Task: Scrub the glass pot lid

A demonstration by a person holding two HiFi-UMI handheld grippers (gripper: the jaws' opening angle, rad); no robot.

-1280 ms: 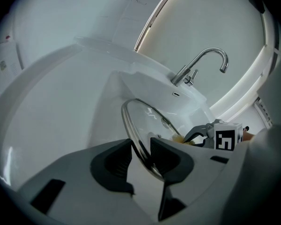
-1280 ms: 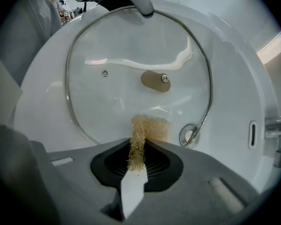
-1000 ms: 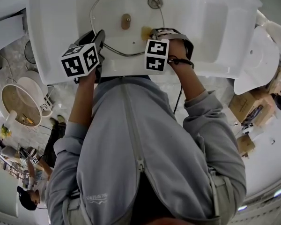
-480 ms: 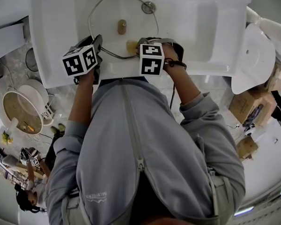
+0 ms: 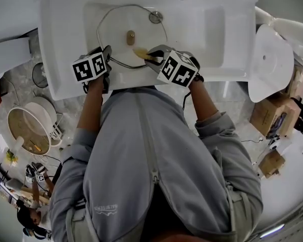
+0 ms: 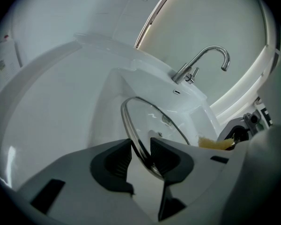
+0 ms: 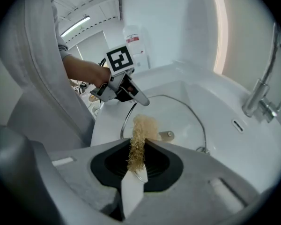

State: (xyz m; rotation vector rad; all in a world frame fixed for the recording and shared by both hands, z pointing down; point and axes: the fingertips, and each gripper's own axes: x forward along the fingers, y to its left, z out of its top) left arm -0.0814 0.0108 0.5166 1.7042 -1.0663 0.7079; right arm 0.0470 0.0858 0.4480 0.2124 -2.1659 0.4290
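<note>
The glass pot lid (image 5: 122,24) stands tilted in the white sink (image 5: 212,29), its brown knob (image 5: 131,37) facing up. My left gripper (image 5: 106,53) is shut on the lid's metal rim at the near left edge; in the left gripper view the rim (image 6: 139,146) runs between the dark pads (image 6: 166,156). My right gripper (image 5: 152,55) is shut on a tan fibrous scrubber (image 5: 140,53) and hangs over the lid's near edge. In the right gripper view the scrubber (image 7: 140,137) sticks up from the jaws, above the lid (image 7: 182,118), with the left gripper (image 7: 121,86) beyond.
A chrome faucet (image 6: 207,60) stands at the sink's far side, and the drain (image 5: 155,17) lies just past the lid. To the right is a white toilet seat (image 5: 272,59), with cardboard boxes (image 5: 270,116) on the floor. The person's grey jacket (image 5: 151,165) fills the foreground.
My right gripper has lifted and rolled, its marker cube now tilted, carrying the scrubber up from the lid's surface. The left gripper has kept still on the rim.
</note>
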